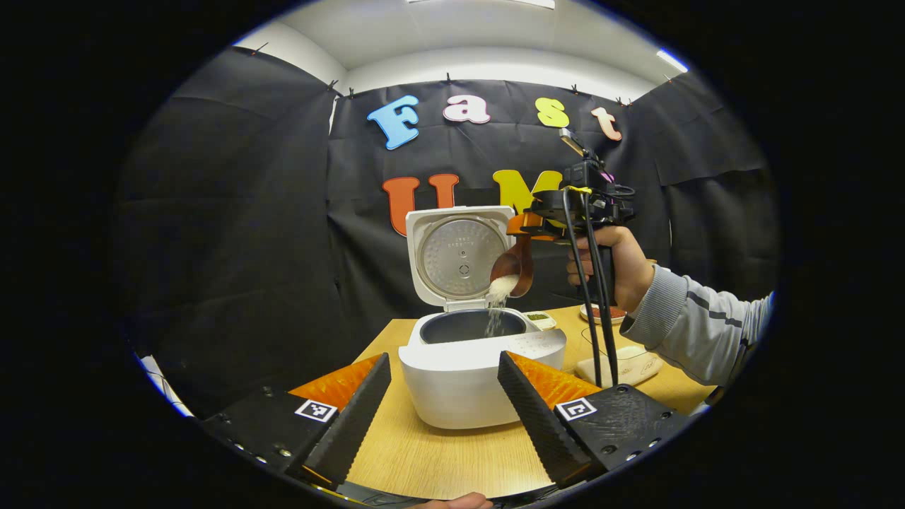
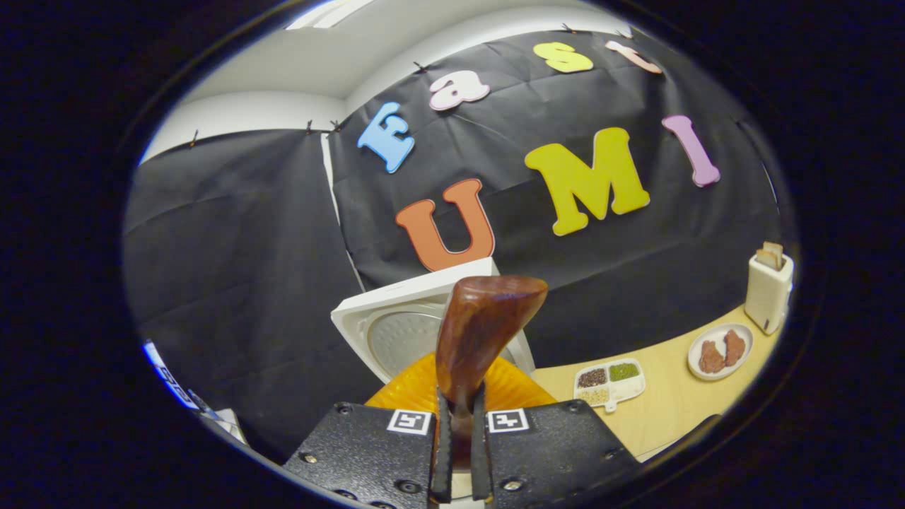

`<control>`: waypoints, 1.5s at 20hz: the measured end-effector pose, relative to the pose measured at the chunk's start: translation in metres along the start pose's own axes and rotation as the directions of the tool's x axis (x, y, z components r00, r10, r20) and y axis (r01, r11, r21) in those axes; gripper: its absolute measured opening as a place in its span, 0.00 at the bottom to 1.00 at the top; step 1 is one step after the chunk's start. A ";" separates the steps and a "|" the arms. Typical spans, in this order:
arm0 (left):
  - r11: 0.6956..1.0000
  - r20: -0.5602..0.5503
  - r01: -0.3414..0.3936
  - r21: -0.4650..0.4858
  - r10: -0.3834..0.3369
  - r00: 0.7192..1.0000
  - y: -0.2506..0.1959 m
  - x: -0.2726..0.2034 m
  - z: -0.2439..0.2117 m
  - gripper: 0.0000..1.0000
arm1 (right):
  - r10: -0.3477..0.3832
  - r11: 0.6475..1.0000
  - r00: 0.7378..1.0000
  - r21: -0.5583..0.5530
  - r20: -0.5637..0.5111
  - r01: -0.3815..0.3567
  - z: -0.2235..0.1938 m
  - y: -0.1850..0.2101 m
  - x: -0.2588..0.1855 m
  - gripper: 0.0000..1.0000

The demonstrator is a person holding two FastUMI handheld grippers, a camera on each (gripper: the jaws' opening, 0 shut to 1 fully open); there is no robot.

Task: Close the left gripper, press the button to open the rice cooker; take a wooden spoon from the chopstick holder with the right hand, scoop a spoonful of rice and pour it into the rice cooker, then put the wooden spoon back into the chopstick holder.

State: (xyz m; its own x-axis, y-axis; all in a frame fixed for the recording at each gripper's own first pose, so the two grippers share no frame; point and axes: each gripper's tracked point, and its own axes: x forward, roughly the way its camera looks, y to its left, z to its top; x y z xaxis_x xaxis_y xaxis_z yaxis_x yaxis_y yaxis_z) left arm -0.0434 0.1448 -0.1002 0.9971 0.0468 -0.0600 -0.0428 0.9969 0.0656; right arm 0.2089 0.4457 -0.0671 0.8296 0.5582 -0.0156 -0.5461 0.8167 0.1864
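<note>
While tipped over the open cooker (image 1: 466, 367), sits clamped in the right claw (image 1: 527, 226): wooden spoon (image 1: 512, 272), bowl down, rice (image 1: 500, 288) spilling from it into the inner pot (image 1: 470, 326). Seen from the right gripper view, right claw (image 2: 461, 452) nearly closed, both fingers (image 2: 442, 452) pressing the spoon (image 2: 481, 325) handle, spoon rising straight ahead in front of the raised lid (image 2: 396, 325). Held by a hand (image 1: 619, 265) in a grey sleeve (image 1: 696, 325), above the desk's (image 1: 438, 459) far right part. Left claw (image 1: 445, 396) wide open, holding nothing, low over the desk with the cooker just beyond its fingers (image 1: 353, 417). Lid (image 1: 459, 254) upright behind the pot. On the desk to the right: divided dish of grains (image 2: 609, 382), plate (image 2: 720, 351) with 2 brown pieces, white holder (image 2: 769, 291) near the wall.
</note>
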 end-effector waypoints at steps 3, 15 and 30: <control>1.000 0.011 0.003 -0.006 -0.003 1.000 0.002 -0.004 0.004 0.97 | -0.006 0.987 1.000 -0.160 -0.025 0.002 -0.009 0.014 0.004 0.16; 0.998 0.014 0.047 -0.033 -0.047 0.999 -0.006 -0.005 0.009 0.97 | -0.006 0.748 0.998 -0.662 0.067 0.049 -0.012 0.053 -0.005 0.16; 0.996 0.037 0.026 -0.091 -0.023 0.999 -0.039 0.027 0.027 0.97 | -0.109 0.863 0.992 -0.489 0.062 0.126 0.028 -0.076 -0.092 0.17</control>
State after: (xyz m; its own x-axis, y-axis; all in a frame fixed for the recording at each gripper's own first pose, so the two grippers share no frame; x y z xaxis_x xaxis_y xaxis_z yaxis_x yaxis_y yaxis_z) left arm -0.0130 0.1055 -0.0772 0.9995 0.0217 -0.0249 -0.0223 0.9994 -0.0270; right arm 0.1770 0.3282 -0.0524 0.8899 0.4554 0.0248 -0.4244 0.8467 -0.3210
